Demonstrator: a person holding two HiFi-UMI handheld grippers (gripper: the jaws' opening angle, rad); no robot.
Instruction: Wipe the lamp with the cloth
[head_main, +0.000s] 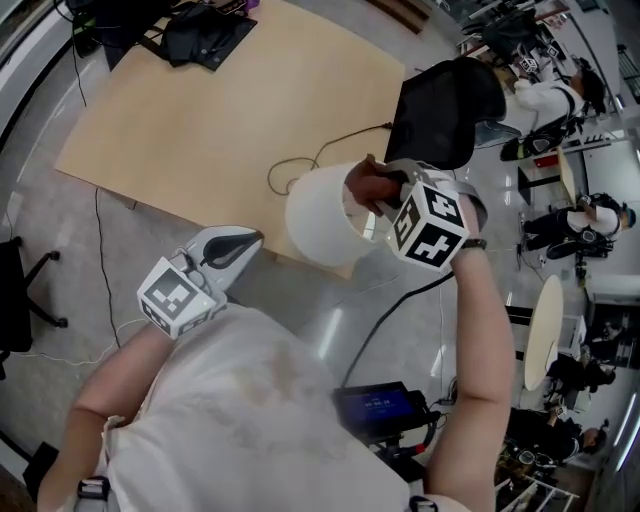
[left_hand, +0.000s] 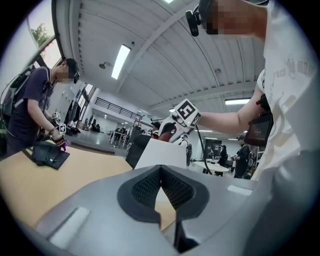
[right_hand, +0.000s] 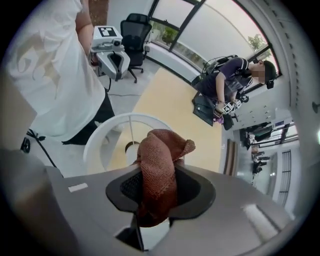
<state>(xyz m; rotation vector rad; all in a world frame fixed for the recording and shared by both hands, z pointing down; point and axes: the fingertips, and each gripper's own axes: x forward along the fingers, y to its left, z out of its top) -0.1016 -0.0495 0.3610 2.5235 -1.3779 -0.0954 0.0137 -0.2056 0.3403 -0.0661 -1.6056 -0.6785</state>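
Observation:
A lamp with a white drum shade (head_main: 318, 218) stands at the near edge of the wooden table (head_main: 220, 120). My right gripper (head_main: 385, 195) points steeply down over the shade's open top, shut on a reddish-brown cloth (head_main: 370, 185). In the right gripper view the cloth (right_hand: 160, 160) bunches up between the jaws above the shade's rim (right_hand: 100, 135) and the bulb socket (right_hand: 131, 147). My left gripper (head_main: 250, 240) is level, off to the left of the shade and apart from it. Its jaws meet at the tips with nothing between them; the shade (left_hand: 160, 155) shows just beyond them.
The lamp's cable (head_main: 300, 170) loops across the table towards a black chair back (head_main: 440, 110). A black bag (head_main: 205, 35) lies at the table's far side, where another person (left_hand: 30, 110) stands. An office chair (right_hand: 135, 30) stands on the floor. A small screen (head_main: 380, 405) hangs at my waist.

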